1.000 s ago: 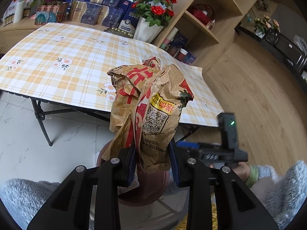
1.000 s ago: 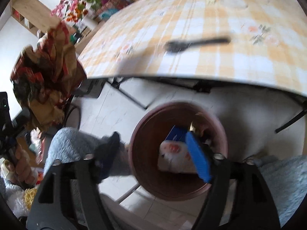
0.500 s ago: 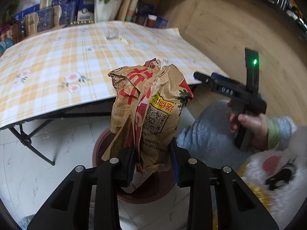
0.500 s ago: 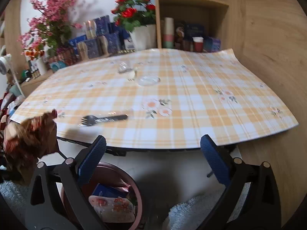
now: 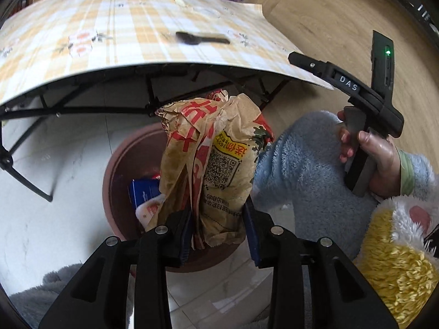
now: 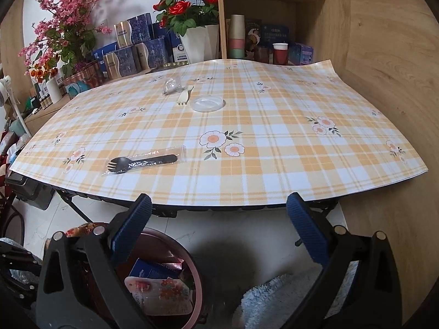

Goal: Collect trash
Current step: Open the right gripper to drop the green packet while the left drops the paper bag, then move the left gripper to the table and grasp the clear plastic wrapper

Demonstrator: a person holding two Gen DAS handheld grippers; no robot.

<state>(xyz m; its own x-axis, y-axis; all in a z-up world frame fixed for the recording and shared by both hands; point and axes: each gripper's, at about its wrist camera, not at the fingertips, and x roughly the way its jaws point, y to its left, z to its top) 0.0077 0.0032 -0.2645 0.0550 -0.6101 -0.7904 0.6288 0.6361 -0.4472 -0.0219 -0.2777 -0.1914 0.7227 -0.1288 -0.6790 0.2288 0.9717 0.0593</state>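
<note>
While the left tool [image 5: 216, 229] clamps a crumpled brown paper bag [image 5: 211, 164] printed with red characters, "365" and a QR code, directly above the maroon trash bin [image 5: 118, 170], the right tool [image 6: 219, 229], lettered "DAS", gapes wide and empty before the worktop [image 6: 274, 150] bearing a wrapped black fork [image 6: 142, 162].

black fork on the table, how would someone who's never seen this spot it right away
Start at the yellow-and-white checked table and look to its near edge, left of the middle. The black fork lies there on its side in a clear wrapper, tines to the left. The other bits, a pale utensil and clear lid, sit farther back.
</note>
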